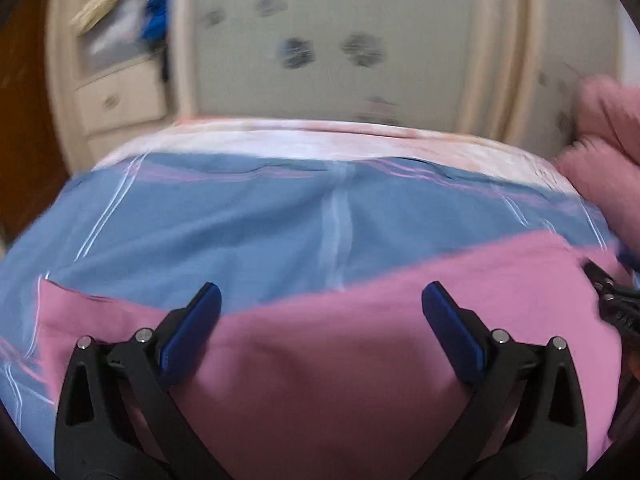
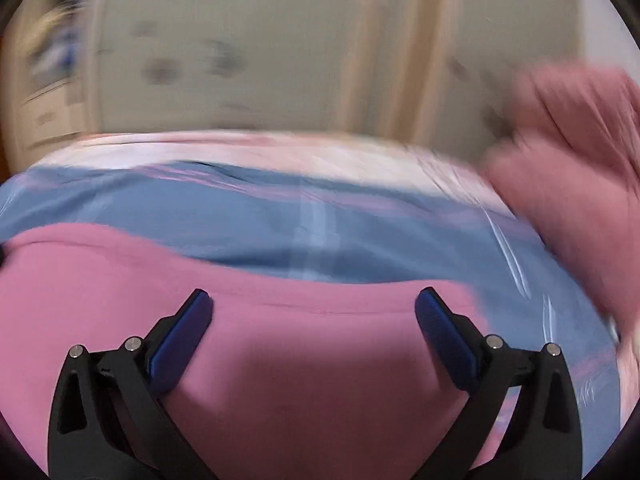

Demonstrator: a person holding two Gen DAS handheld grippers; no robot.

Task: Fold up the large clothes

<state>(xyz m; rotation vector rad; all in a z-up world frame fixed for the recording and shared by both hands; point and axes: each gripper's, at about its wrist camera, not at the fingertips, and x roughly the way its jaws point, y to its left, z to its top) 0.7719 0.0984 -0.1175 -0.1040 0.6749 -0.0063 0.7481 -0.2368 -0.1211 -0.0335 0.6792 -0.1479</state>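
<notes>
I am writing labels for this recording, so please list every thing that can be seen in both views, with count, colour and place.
pink garment: one, pink, spread flat on the bed, nearest the grippers
bed cover: one, blue with pale lines, under the garment
pink bundle: one, dusty pink, on the bed's far right
wardrobe: one, cream with dark blurred prints, behind the bed
drawers: cream, far left; count unclear
left gripper: one, black with blue pads, open above the garment
right gripper: one, same colours, open above the garment
</notes>
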